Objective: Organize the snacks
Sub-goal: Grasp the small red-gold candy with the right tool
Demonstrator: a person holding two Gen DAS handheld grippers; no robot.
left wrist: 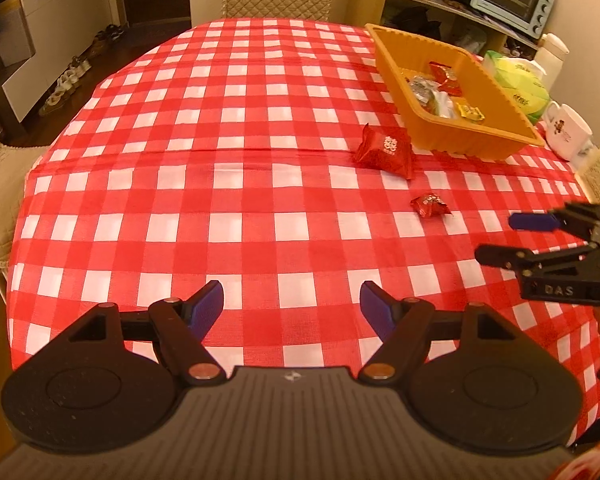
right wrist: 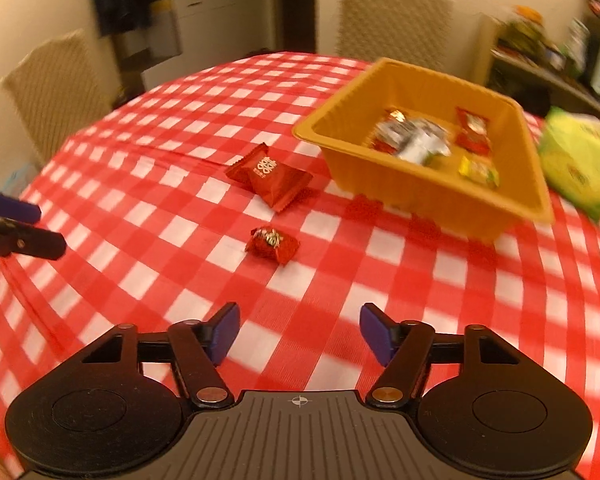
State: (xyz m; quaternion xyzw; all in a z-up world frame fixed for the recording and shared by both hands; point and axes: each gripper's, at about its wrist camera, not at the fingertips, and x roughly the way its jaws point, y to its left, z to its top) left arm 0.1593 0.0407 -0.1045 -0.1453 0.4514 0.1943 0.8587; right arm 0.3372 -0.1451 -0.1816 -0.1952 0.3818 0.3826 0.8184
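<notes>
Both the left gripper (left wrist: pixel 291 304) and right gripper (right wrist: pixel 299 328) are spread wide, holding nothing. A red packet (right wrist: pixel 269 176) with white characters, too small to read, lies beside the orange tray (right wrist: pixel 440 200); a small red candy (right wrist: pixel 273 243) lies nearer. "DAS" marks the right gripper's side.

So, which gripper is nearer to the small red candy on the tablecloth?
Right. The right gripper, open, faces the small red candy just ahead. The left gripper, also open, sits farther back and to the candy's left.
</notes>
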